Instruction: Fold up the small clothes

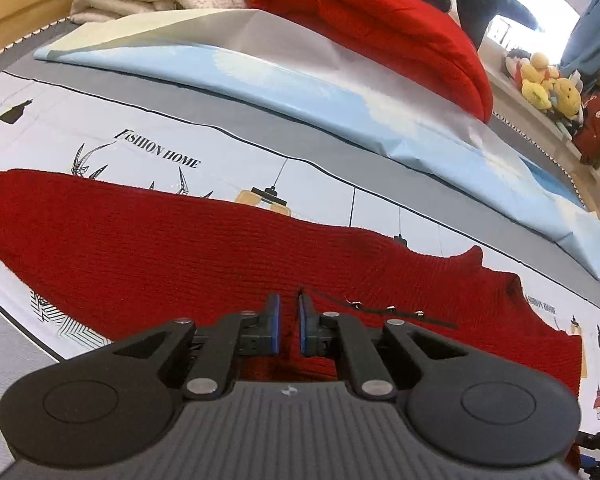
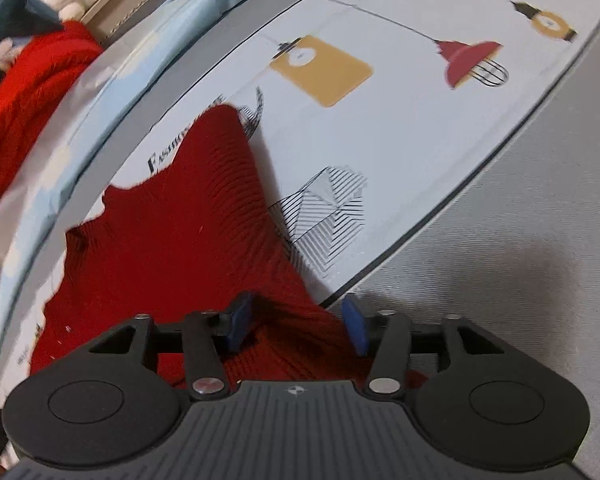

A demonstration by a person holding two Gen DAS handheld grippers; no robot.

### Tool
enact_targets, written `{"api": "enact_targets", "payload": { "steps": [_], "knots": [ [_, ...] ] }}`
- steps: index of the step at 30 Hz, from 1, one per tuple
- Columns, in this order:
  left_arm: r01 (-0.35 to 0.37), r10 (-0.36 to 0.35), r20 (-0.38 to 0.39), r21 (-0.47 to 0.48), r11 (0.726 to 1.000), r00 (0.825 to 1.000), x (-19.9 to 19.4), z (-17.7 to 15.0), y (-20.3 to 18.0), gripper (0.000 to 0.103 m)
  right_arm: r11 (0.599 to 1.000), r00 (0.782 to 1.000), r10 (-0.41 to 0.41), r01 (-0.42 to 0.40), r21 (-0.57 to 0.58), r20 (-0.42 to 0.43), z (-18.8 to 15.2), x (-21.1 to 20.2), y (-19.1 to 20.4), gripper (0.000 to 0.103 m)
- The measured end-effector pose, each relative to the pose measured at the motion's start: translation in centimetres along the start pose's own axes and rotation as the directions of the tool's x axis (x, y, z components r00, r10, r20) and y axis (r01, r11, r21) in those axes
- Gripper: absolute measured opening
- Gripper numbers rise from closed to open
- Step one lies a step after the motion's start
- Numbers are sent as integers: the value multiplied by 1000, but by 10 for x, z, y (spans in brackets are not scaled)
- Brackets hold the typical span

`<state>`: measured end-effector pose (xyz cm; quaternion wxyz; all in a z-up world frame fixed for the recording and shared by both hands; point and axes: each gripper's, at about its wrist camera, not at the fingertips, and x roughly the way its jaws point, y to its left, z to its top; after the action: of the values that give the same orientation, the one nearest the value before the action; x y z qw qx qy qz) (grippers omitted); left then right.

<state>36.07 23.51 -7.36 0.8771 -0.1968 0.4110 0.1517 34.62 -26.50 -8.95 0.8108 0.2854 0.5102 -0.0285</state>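
While spread flat on the printed bedsheet (image 1: pixel 100 128), red knit sweater (image 1: pixel 180 240) sits right under both grippers. Left gripper (image 1: pixel 289 312) low over the near edge by a dark cord with small beads (image 1: pixel 388 309), jaws nearly closed, narrow gap, can't tell if pinching any knit. Right gripper (image 2: pixel 296 320) jaws spread wide, straddling a raised fold of the sweater (image 2: pixel 188 232), not clamped. Further back: light blue sheet (image 1: pixel 300 92), another red knit pile (image 1: pixel 380 24), plush toys (image 1: pixel 548 84).
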Motion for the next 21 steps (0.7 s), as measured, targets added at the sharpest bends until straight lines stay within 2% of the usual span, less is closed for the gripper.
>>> {"api": "enact_targets", "payload": {
  "steps": [3,9,11,13,14,15,16,18,19,20,21],
  "knots": [
    [17,-17,-16,19,1000,1000,-2,2,2,8,996,1000,-31,31,-78,-1,-4,7,13,65],
    [49,-45,-54,79,996,998,-2,-3,0,8,976,997,-70,74,-203,27,-7,9,29,64],
    [51,-46,-59,99,994,997,-2,-5,-1,8,961,996,-81,90,-262,46,-9,10,36,58],
    [55,-49,-60,103,993,997,-3,-5,-1,8,924,992,-94,118,-365,81,-16,13,47,37],
    [59,-52,-62,100,993,997,-3,-5,0,8,904,989,-102,137,-404,107,-19,13,51,32],
    [61,-55,-64,97,993,996,-4,-5,1,8,889,986,-111,154,-431,125,-21,12,53,23],
    [65,-59,-66,95,993,996,-4,-4,1,8,888,985,-109,156,-433,131,-20,11,51,17],
    [77,-70,-75,99,992,995,-4,-5,1,8,910,979,-113,169,-378,167,-9,5,39,0],
    [84,-75,-83,105,991,994,-4,-5,1,8,895,959,-179,252,-367,222,-4,2,34,0],
    [88,-79,-90,112,990,993,-4,-6,0,11,860,924,-257,352,-369,282,0,2,29,0],
    [92,-81,-93,119,989,992,-4,-7,-1,12,873,924,-278,358,-333,263,7,3,19,0]
  ]
}}
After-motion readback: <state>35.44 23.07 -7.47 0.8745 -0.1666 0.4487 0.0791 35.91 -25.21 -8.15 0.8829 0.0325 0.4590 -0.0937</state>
